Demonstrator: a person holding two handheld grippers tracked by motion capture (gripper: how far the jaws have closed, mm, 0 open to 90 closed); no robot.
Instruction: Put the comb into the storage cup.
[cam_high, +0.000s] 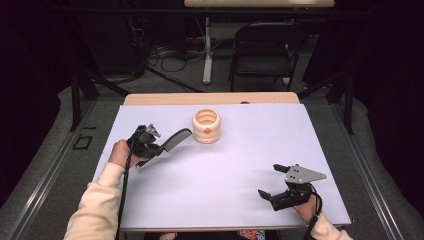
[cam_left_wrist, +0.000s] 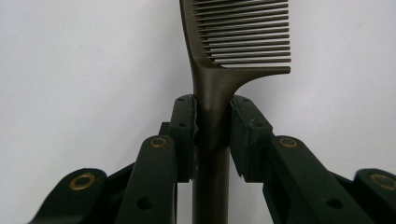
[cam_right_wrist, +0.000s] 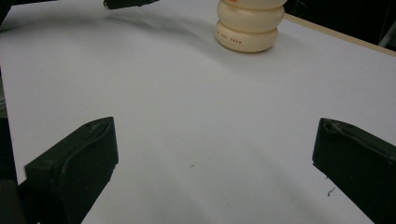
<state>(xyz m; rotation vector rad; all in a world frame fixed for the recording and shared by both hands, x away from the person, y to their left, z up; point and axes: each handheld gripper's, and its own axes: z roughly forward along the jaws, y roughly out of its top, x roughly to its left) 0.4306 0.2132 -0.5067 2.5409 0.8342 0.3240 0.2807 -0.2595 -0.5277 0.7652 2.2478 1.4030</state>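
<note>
Gripping the handle of a dark brown plastic comb (cam_left_wrist: 212, 93), the left gripper (cam_high: 148, 145) is holding it clenched between its jaws just below the teeth, with the comb slanting up off the white counter (cam_high: 225, 165) and its toothed end pointing toward the cream ribbed plastic cup (cam_high: 206, 126), which is standing upright near the counter's far edge. Judging by this, the comb is heading for that cup, so the hand is best raising the toothed tip above the rim, centring it over the opening, then tipping it down before letting go. Nearer the front edge than the cup, the right gripper (cam_high: 277, 181) is waiting with jaws spread wide and holding nothing.
</note>
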